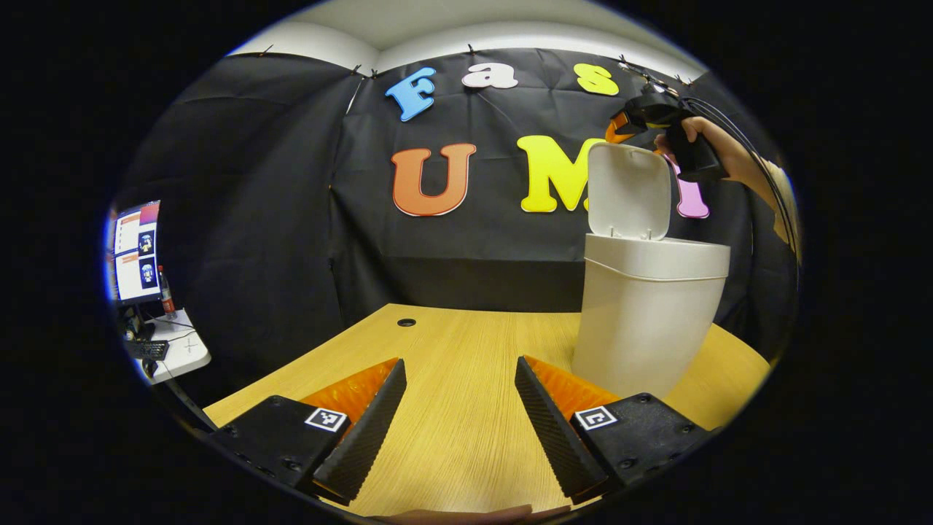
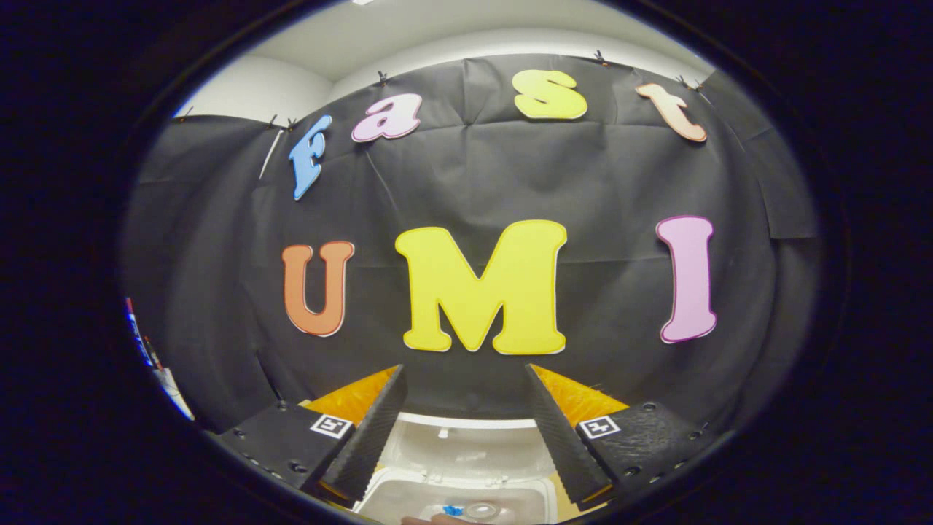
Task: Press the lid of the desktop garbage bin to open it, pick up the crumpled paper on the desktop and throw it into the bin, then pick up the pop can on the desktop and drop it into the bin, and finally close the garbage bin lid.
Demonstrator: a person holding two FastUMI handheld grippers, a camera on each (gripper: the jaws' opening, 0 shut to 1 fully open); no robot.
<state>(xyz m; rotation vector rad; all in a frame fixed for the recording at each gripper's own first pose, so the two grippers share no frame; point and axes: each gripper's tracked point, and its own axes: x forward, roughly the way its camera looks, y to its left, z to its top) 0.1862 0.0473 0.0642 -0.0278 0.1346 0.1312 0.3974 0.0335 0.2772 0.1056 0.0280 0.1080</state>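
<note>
Left gripper (image 1: pixel 461 408) hovers low over the wooden desktop (image 1: pixel 466 343), jaws spread wide, holding nothing; bin (image 1: pixel 645 321) stands just ahead to its right, lid (image 1: pixel 628 191) upright. Right gripper (image 2: pixel 465 430) sits above the bin mouth (image 2: pixel 455 496), jaws wide apart and empty, with the raised lid's underside (image 2: pixel 474 448) just ahead between its fingers, and what looks like the pop can (image 2: pixel 477 510) down inside, though that's hard to confirm. Judging by that, dropping is done and closing is the step in hand: next move needs the right gripper to push the lid's top edge forward and down until it latches.
</note>
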